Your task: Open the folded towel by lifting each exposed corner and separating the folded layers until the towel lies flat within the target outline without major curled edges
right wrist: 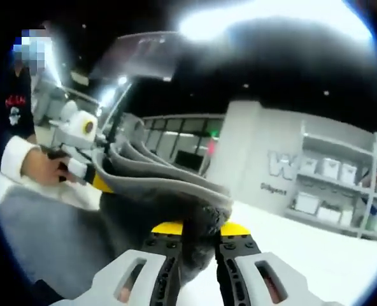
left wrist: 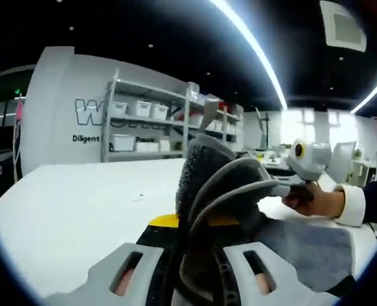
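Left gripper view
Left gripper (left wrist: pixel 198 264): its two pale jaws rise from the near edge, closed on a bunched fold of the towel that stands up between them.
Towel (left wrist: pixel 230 185): grey, lifted off the table, its layers arching in curved ridges from the near jaws across to the right, where the right gripper holds it; a flat part lies on the table to the near right.
Right gripper (left wrist: pixel 306 162): at the right, held in a person's hand (left wrist: pixel 319 201) with a white cuff; the towel's far end meets it, but whether its jaws are clamped cannot be told here.
Table (left wrist: pixel 80 204): white, wide, bare to the left and far side.
Yellow strip (left wrist: pixel 164 220): on the table just behind the towel, part hidden by it.
Shelving (left wrist: pixel 150 118): far off, with white bins, against a pale wall with lettering.

Right gripper view
Right gripper (right wrist: pixel 198 268): jaws rise from the near edge, clamped on a thick grey fold of towel (right wrist: pixel 169 191).
Towel spread: layers fan away to the left toward the left gripper (right wrist: pixel 80 150), which a hand (right wrist: pixel 42 169) holds; more grey cloth lies low at the near left.
Yellow strip (right wrist: pixel 236 228): just beyond the jaw tips, either side of the fold.
Table (right wrist: pixel 316 255): white, to the right.
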Tool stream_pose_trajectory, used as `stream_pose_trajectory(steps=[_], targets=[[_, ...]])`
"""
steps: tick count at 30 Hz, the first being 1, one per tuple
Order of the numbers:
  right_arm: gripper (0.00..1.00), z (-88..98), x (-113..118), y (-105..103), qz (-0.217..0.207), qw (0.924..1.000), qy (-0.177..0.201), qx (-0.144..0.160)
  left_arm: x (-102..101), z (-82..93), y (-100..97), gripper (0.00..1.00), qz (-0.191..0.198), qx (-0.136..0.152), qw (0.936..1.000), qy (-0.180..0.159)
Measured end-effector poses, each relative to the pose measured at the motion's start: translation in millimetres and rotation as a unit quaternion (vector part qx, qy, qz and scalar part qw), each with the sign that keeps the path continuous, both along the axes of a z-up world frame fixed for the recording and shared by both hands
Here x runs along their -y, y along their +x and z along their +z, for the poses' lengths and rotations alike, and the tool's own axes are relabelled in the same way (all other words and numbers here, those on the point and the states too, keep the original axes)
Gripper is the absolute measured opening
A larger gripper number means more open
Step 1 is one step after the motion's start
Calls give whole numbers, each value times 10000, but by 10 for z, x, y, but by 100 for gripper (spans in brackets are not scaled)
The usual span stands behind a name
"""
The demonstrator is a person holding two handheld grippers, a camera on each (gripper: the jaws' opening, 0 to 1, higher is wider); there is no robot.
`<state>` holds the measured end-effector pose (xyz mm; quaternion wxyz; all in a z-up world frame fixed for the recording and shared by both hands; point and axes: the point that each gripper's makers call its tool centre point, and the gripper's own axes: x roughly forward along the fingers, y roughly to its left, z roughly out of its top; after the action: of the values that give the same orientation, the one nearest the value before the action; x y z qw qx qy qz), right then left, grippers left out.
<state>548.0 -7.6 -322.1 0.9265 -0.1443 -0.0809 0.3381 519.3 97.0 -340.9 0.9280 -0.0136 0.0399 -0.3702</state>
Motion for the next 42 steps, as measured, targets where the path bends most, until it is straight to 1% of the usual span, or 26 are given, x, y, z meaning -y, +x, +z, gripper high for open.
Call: stream_pose_trajectory(steps=[2,3,6,7,8,9,11,12,16,20,23,24,25,28,29,32,34,38,40,42], targets=[[12,-6,-4,15,-57,9999,-73,39,-6,-3,7,11,10,8,10000,3],[12,-11,10,65,-89,9999,-114,58,-11,-6,20,11,39,-10,10000,-25],[11,-35,17,102,-134,9998,-174,17,-18,-37,79,11,133,-126,9998,-109],[11,-50,28,135,-189,9996,-231,21,-23,-67,103,12,181,-237,9994,-149],[12,-62,26,159,-206,9995,-253,13,-53,-116,134,12,316,-387,9987,-121],[12,-81,21,182,-220,9994,-280,3,-55,-137,150,12,345,-395,9986,-49],[13,-136,50,239,-382,9978,-534,23,-41,-143,150,12,351,-361,9987,13],[13,-155,19,263,-379,9977,-564,40,-58,-143,194,12,381,-384,9985,26],[13,-182,-7,336,-399,9971,-647,46,-109,-168,251,12,533,-430,9976,79],[13,-217,-71,426,-355,9968,-720,7,-156,-192,288,13,632,-511,9967,52],[13,-236,-60,453,-361,9964,-767,-29,-172,-209,303,13,667,-534,9963,58],[13,-244,-61,467,-368,9963,-779,-42,-175,-216,308,14,680,-532,9962,72],[13,-262,-58,493,-393,9958,-818,-73,-197,-227,331,15,761,-466,9959,152],[13,-319,-40,544,-462,9948,-883,-204,-258,-239,375,17,944,-227,9941,495],[13,-338,-27,543,-493,9943,-910,-241,-256,-247,376,17,957,-230,9938,520],[13,-414,-8,603,-586,9922,-1031,-378,-255,-249,378,17,954,-232,9937,534],[14,-448,-16,605,-632,9913,-1080,-417,-256,-247,379,17,947,-231,9938,531],[19,-486,-48,653,-706,9895,-1140,-545,-272,-257,388,18,951,-264,9937,529],[21,-481,-6,675,-778,9888,-1152,-535,-285,-244,388,18,952,-242,9937,531],[21,-465,-3,666,-763,9893,-1126,-537,-295,-223,382,18,933,-247,9941,489]])
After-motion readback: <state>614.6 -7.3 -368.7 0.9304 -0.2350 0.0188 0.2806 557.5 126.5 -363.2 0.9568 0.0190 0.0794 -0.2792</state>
